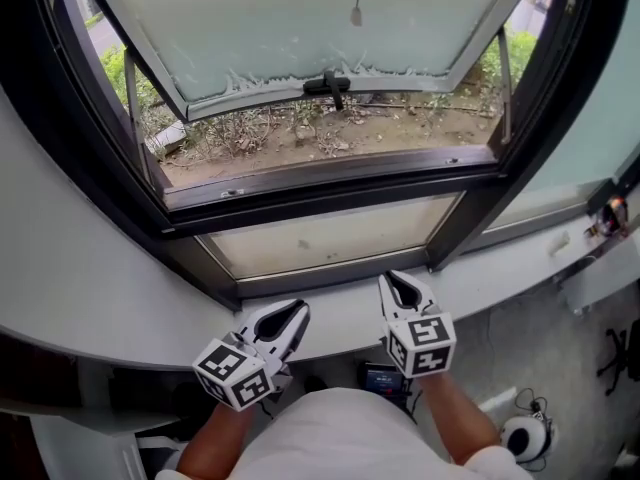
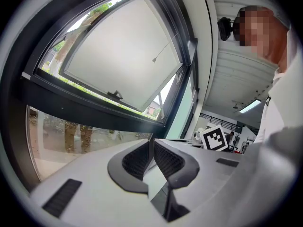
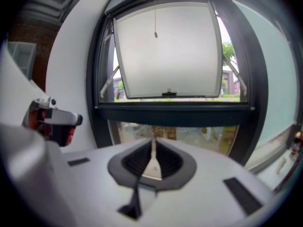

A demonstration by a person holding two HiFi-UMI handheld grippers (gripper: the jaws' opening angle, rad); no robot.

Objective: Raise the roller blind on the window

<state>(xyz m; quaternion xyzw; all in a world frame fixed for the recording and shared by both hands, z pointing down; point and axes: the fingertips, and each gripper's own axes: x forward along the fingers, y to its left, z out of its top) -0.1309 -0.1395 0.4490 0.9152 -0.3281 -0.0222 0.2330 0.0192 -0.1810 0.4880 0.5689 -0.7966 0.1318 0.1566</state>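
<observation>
A thin pull cord with a small weight (image 1: 356,13) hangs in front of the frosted sash (image 1: 300,28), which is tilted open outward; the cord's weight (image 3: 155,34) also shows in the right gripper view. The blind's fabric is in no frame. My left gripper (image 1: 300,309) hovers low over the white sill, its jaws together with nothing between them. Beside it my right gripper (image 1: 388,280) points at the lower pane, jaws likewise together and empty. Both are well below the cord. The right gripper's marker cube (image 2: 215,138) shows in the left gripper view.
A black handle (image 1: 328,85) sits on the open sash's lower edge. The dark window frame (image 1: 330,193) crosses the view, above a curved white sill (image 1: 100,298). Soil and dry plants lie outside. A white round device and cables (image 1: 525,433) are on the floor at right.
</observation>
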